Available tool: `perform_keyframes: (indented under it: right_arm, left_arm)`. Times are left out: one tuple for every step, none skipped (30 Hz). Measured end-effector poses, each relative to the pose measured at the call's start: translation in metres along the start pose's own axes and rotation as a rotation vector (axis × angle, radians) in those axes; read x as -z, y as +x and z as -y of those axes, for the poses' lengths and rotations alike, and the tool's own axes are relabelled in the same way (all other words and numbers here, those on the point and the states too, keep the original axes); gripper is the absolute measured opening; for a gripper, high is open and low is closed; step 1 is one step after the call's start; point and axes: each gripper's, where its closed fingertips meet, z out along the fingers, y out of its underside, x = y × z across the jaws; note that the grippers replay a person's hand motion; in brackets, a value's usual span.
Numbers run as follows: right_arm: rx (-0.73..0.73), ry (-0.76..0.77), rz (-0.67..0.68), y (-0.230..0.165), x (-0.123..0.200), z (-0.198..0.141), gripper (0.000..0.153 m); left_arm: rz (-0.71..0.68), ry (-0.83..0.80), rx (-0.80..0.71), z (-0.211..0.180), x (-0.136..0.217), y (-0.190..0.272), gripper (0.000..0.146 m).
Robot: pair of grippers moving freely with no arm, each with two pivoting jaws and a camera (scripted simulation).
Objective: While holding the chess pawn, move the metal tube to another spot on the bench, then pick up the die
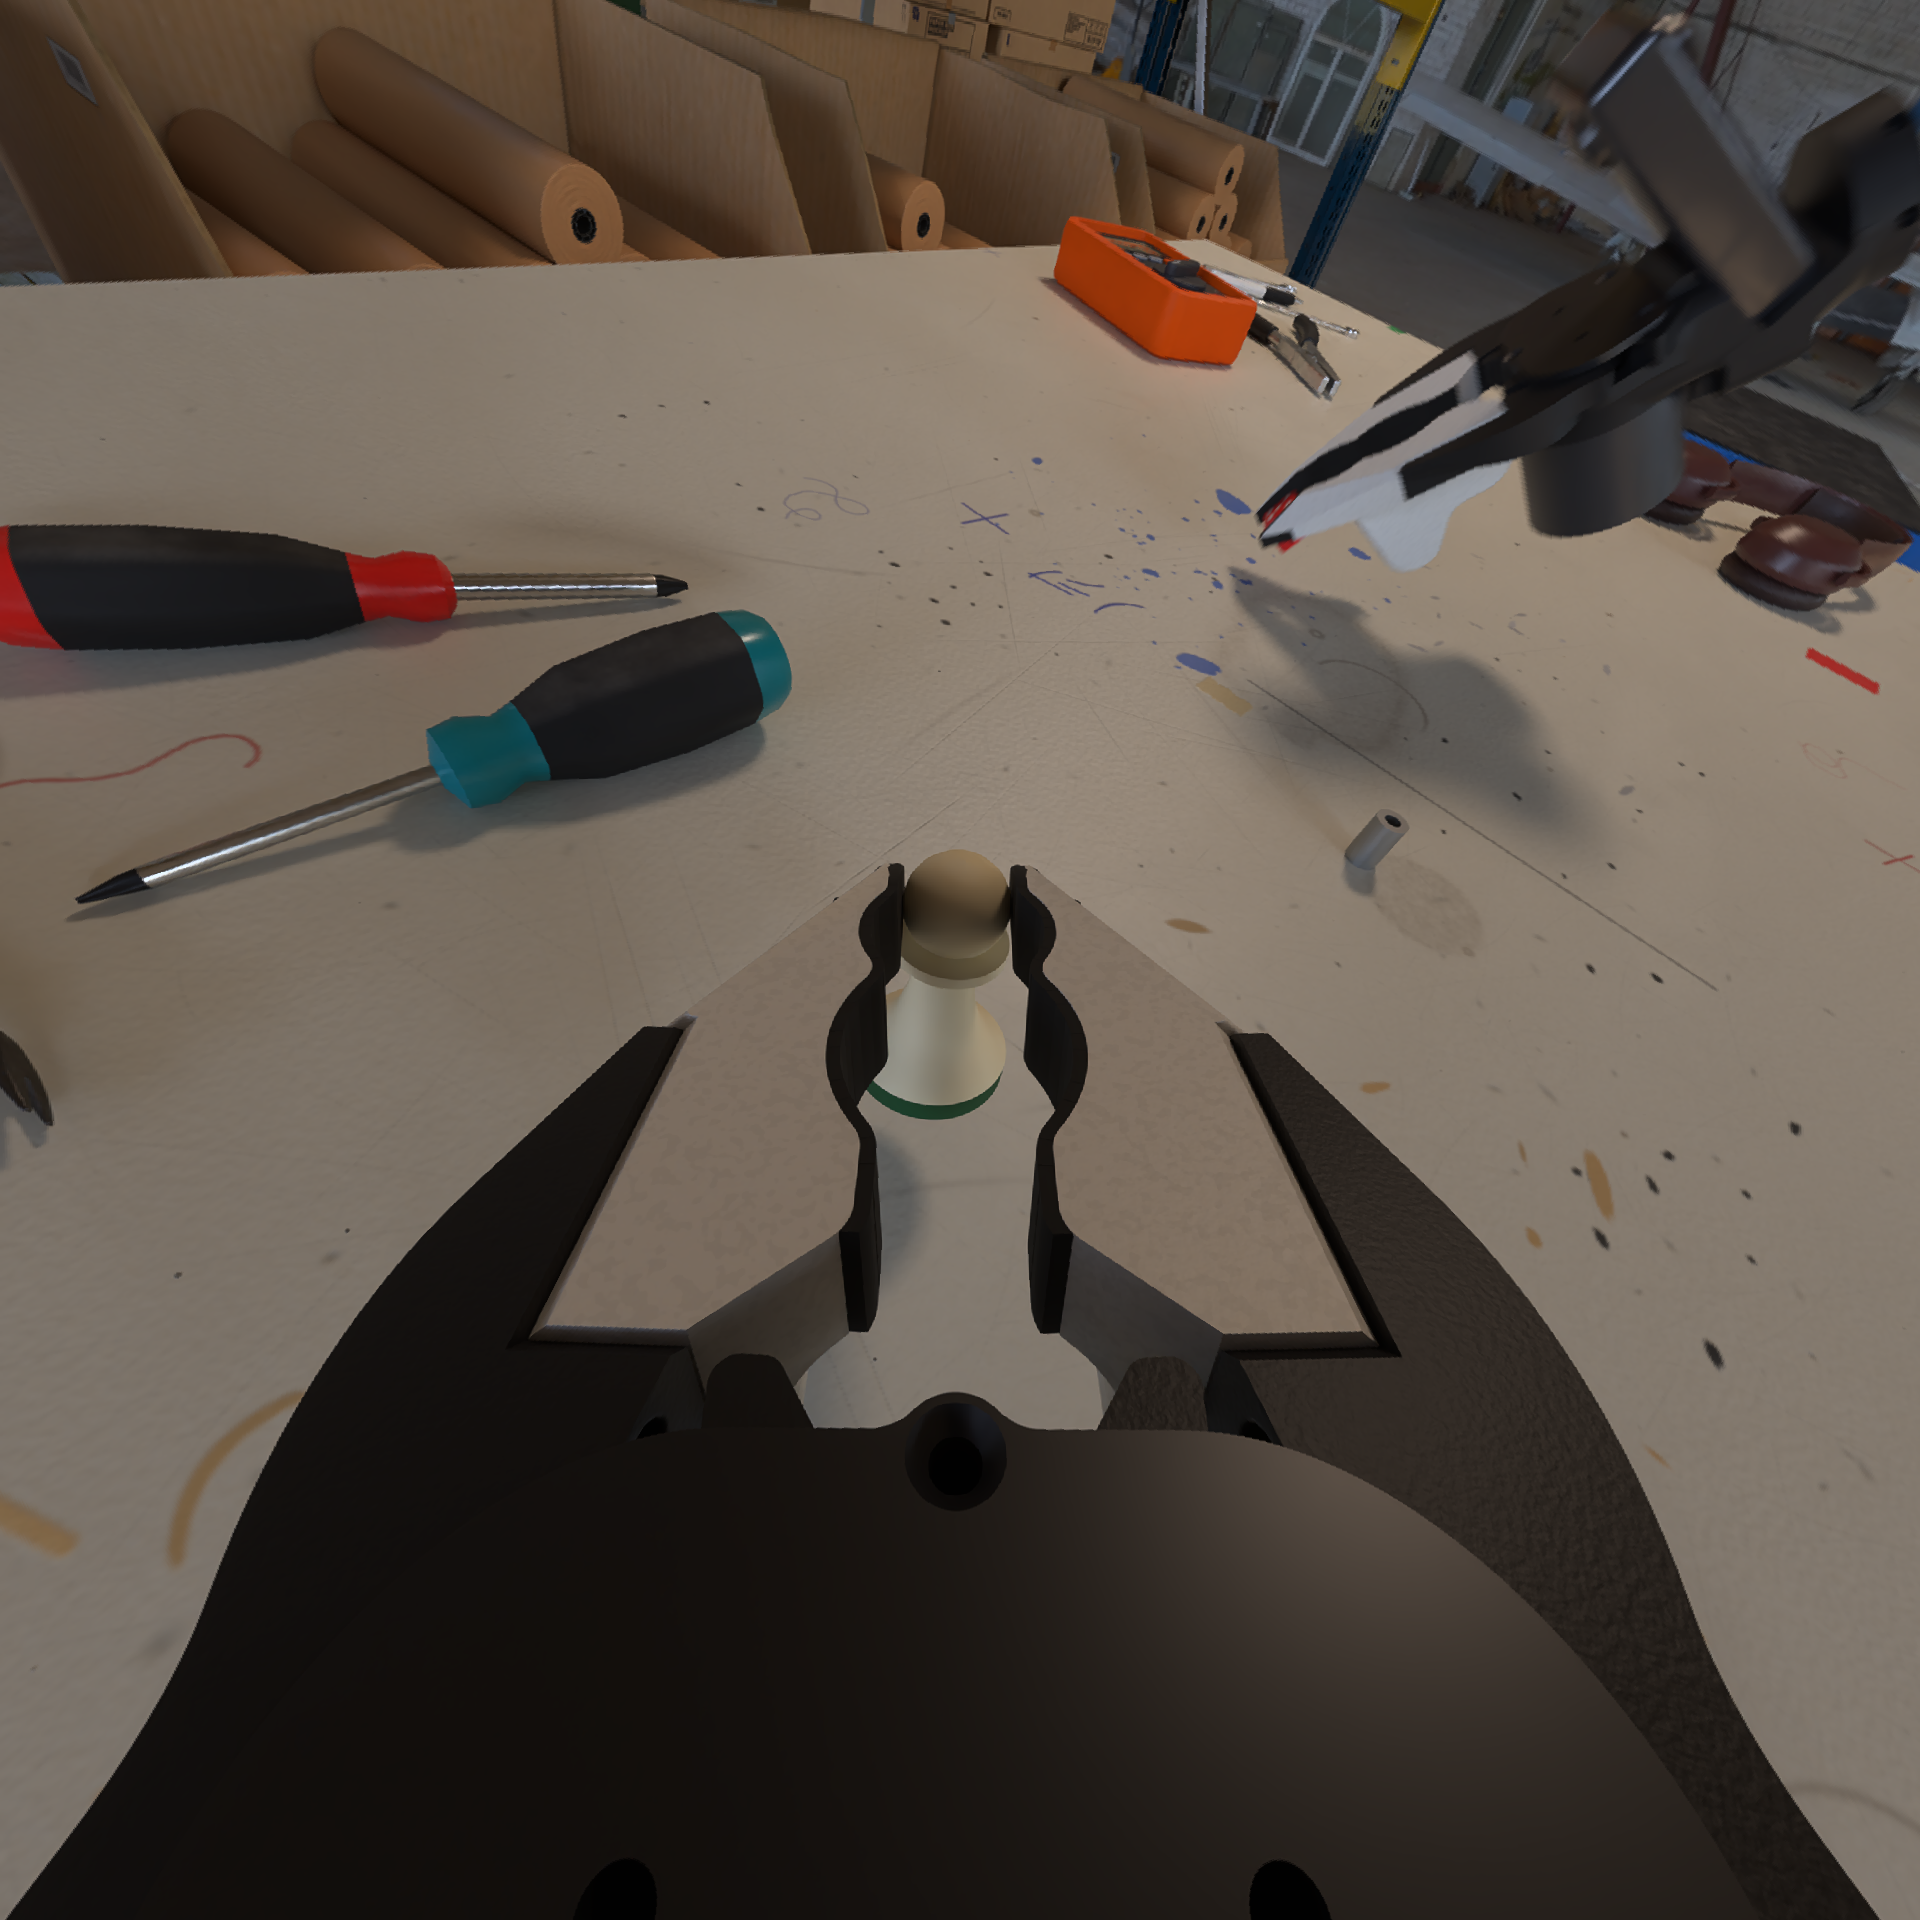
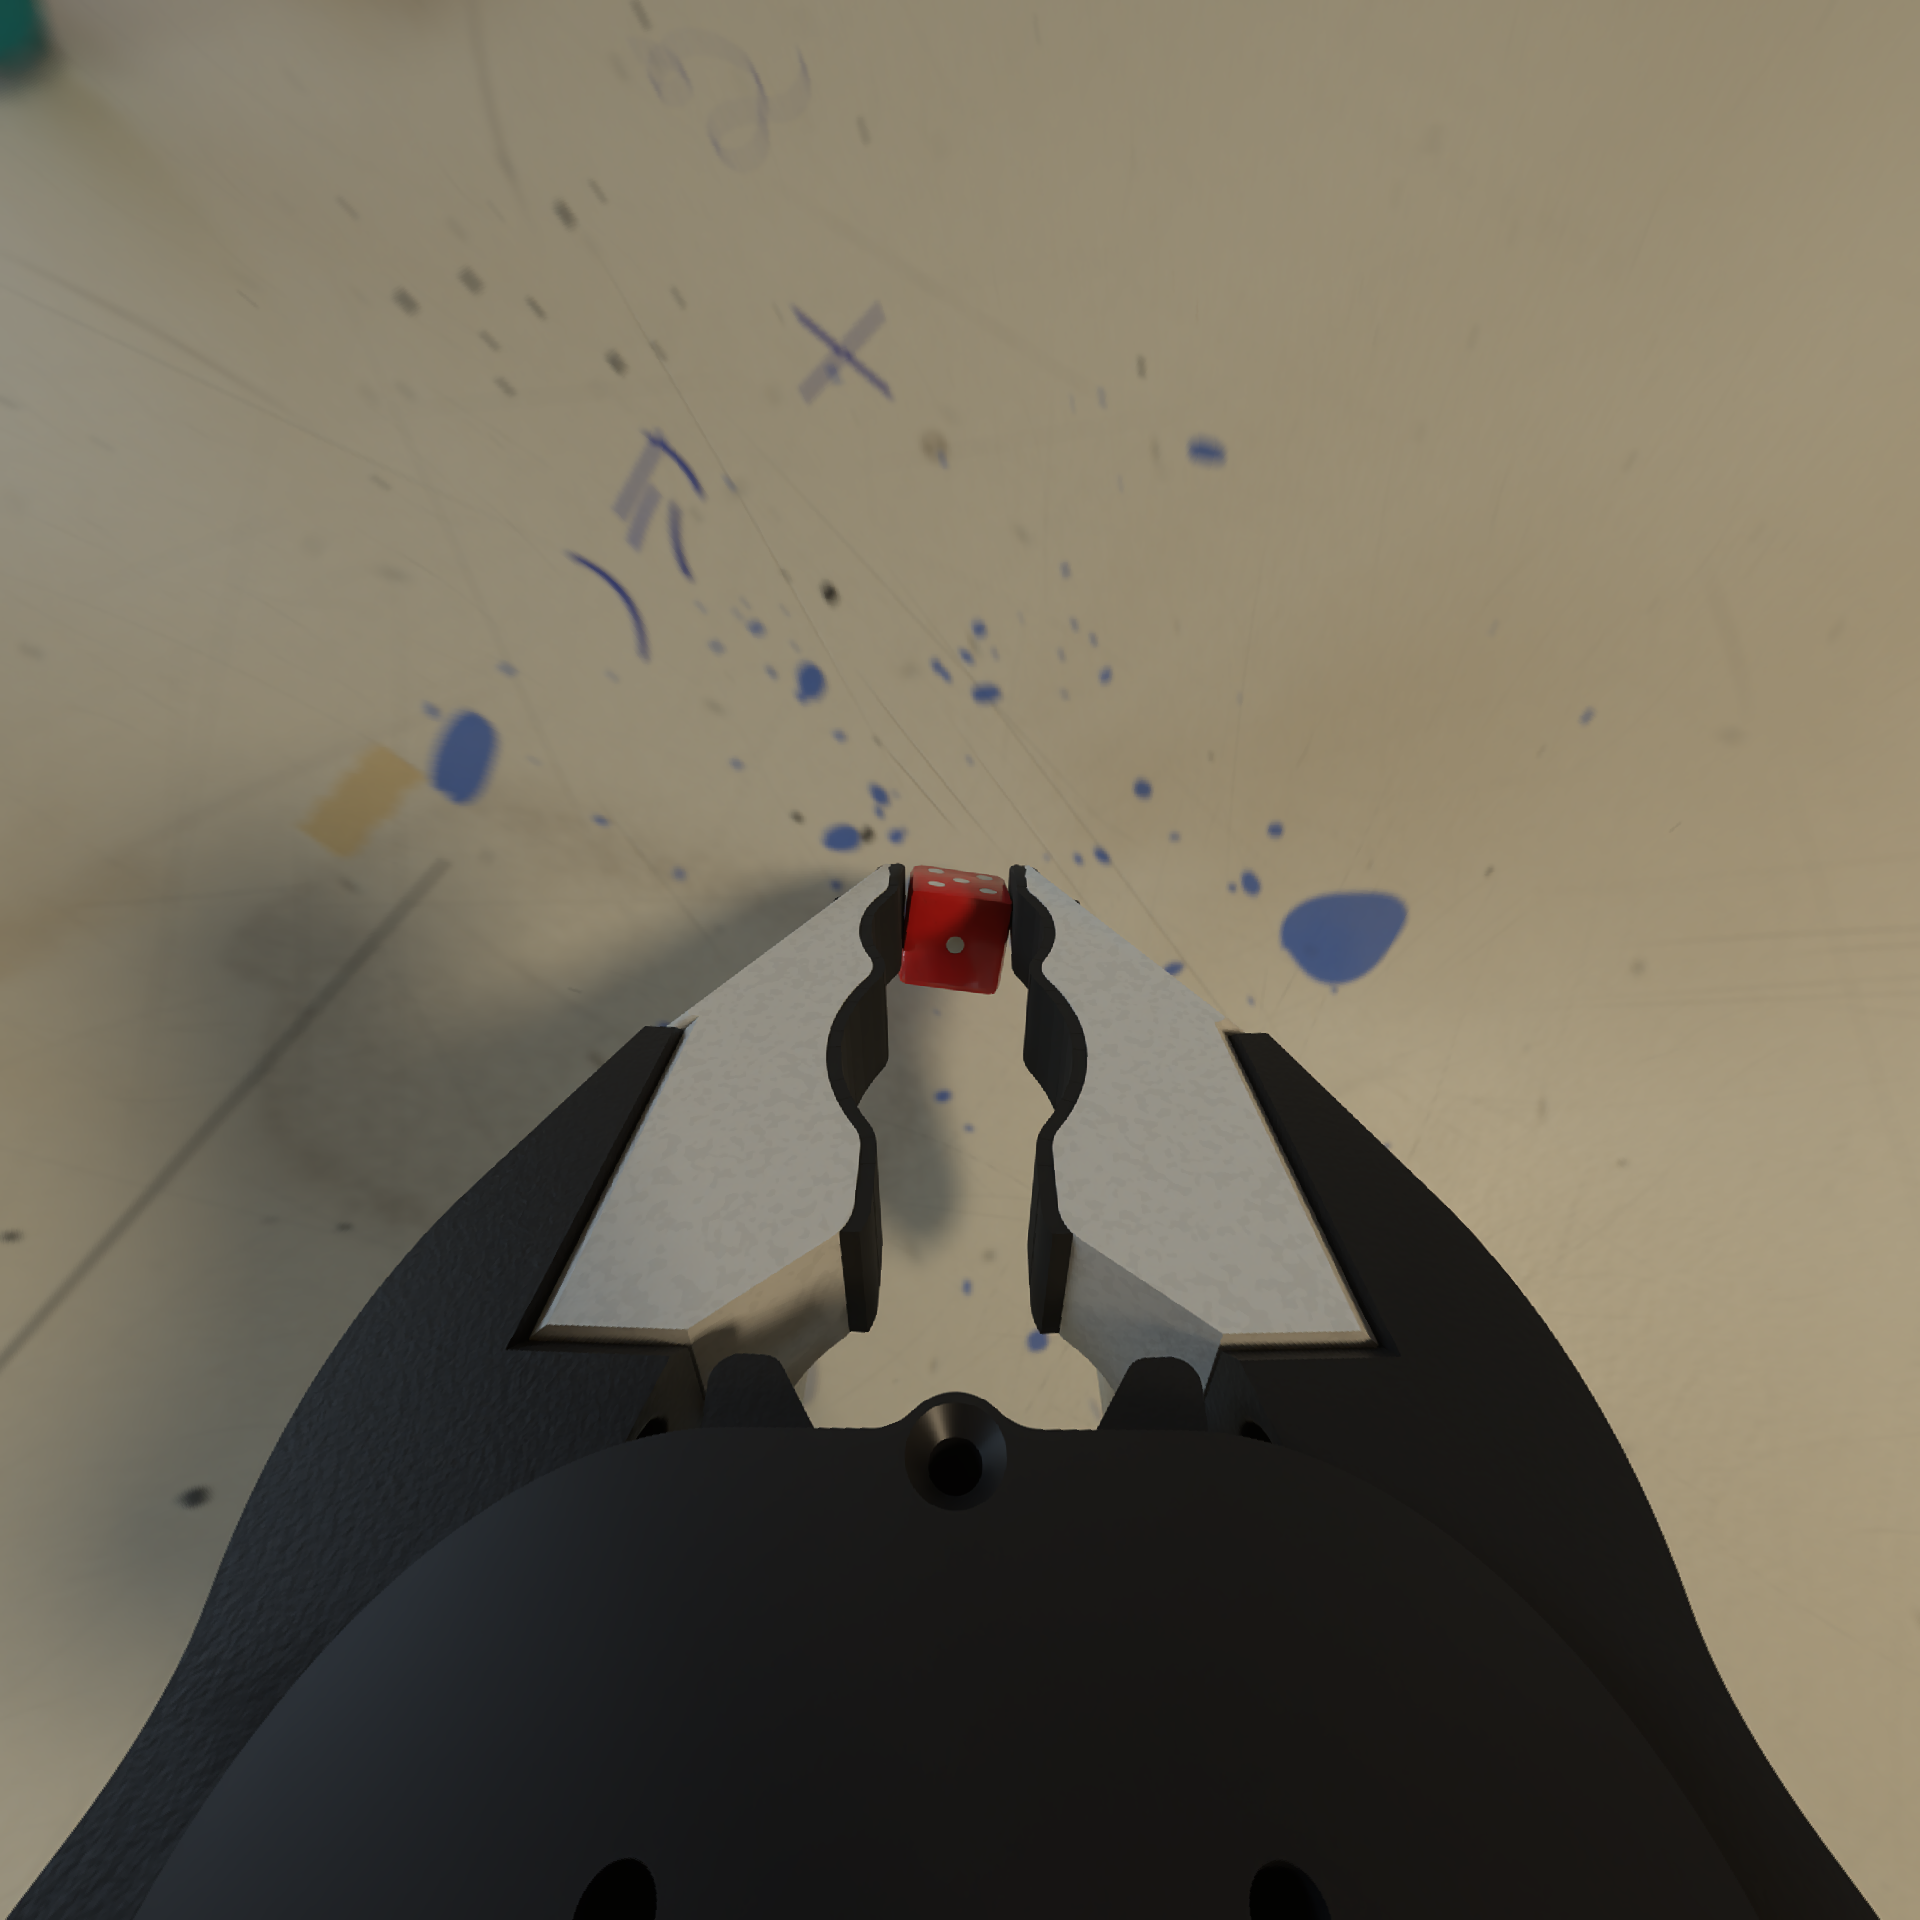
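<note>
My left gripper (image 1: 956,902) is shut on the round head of a cream chess pawn (image 1: 940,1029) with a green base, held above the bench. A small grey metal tube (image 1: 1375,837) lies on the bench to the right of it. My right gripper (image 2: 956,914) is shut on a red die (image 2: 954,935) with white pips and holds it above the bench. In the left wrist view the right gripper (image 1: 1276,525) hangs at the upper right over its shadow, with a bit of the red die (image 1: 1281,514) showing at its tips.
A red-and-black screwdriver (image 1: 260,587) and a teal-and-black screwdriver (image 1: 582,717) lie at the left. An orange case (image 1: 1148,291) and pliers (image 1: 1304,358) sit at the far right. Brown objects (image 1: 1787,540) sit near the right edge. Cardboard rolls (image 1: 468,156) stand behind the bench.
</note>
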Motion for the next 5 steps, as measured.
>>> perform_keyframes:
  right_arm:
    - [0.017,0.033,-0.009,-0.005,0.009,0.010,0.020]
    - [0.040,0.081,-0.016,-0.013,0.019,0.023,0.020]
    - [0.064,0.143,0.005,-0.029,0.030,0.038,0.020]
    - [0.083,0.204,0.075,-0.054,0.039,0.050,0.020]
    - [0.099,0.231,0.190,-0.080,0.043,0.055,0.020]
  left_arm:
    - [0.002,-0.001,-0.004,0.000,0.000,0.000,0.020]
    - [0.004,-0.002,-0.006,0.000,0.000,-0.001,0.020]
    - [0.006,-0.003,-0.008,0.000,0.000,-0.001,0.020]
    - [0.010,-0.002,-0.009,0.000,0.000,-0.001,0.020]
    - [0.013,0.001,-0.010,0.000,0.000,-0.002,0.020]
